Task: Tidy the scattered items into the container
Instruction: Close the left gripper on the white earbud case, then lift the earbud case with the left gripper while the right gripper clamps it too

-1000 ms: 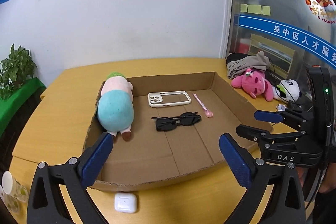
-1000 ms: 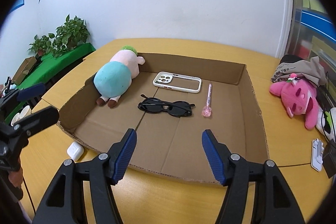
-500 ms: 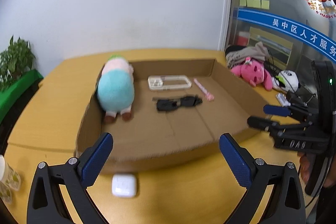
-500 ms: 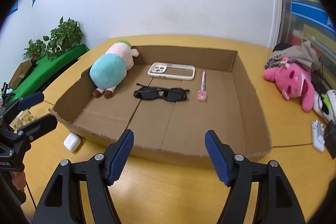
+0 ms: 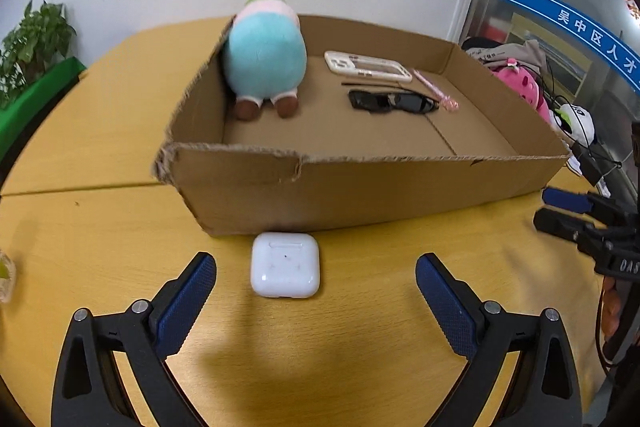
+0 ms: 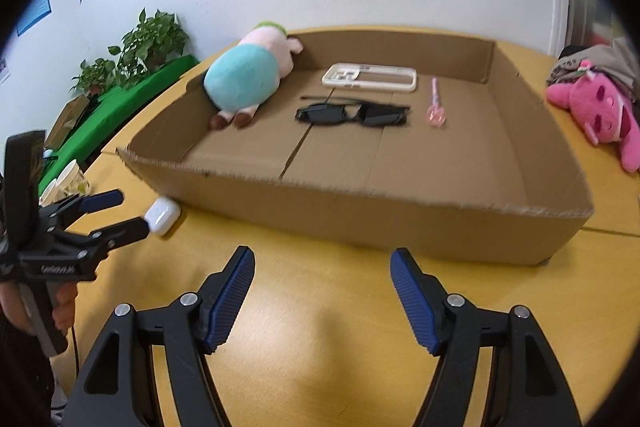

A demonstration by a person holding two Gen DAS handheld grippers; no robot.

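A white earbud case (image 5: 285,269) lies on the yellow table, touching the front wall of the cardboard box (image 5: 360,183). My left gripper (image 5: 316,259) hangs low over the table. Its jaws are closing, and the case sits between the fingertips, nearer the left one, untouched by the pads. In the right wrist view the case (image 6: 162,215) sits at the left gripper's (image 6: 130,211) tip. My right gripper (image 6: 322,255) is open, with nothing between its fingers, in front of the box (image 6: 360,215). The box holds a teal plush (image 5: 264,63), phone case (image 5: 368,67), sunglasses (image 5: 394,101) and pink pen (image 5: 436,93).
A pink plush (image 6: 600,111) and bundled clothes (image 6: 592,67) lie on the table to the right of the box, with a panda toy (image 5: 576,117) nearby. Paper cups (image 6: 70,181) stand at the table's left edge. Potted plants (image 6: 136,51) stand beyond it.
Both grippers have sunk toward the table in front of the box. The left one now has the earbud case between its fingertips. The right jaws stand slightly wider.
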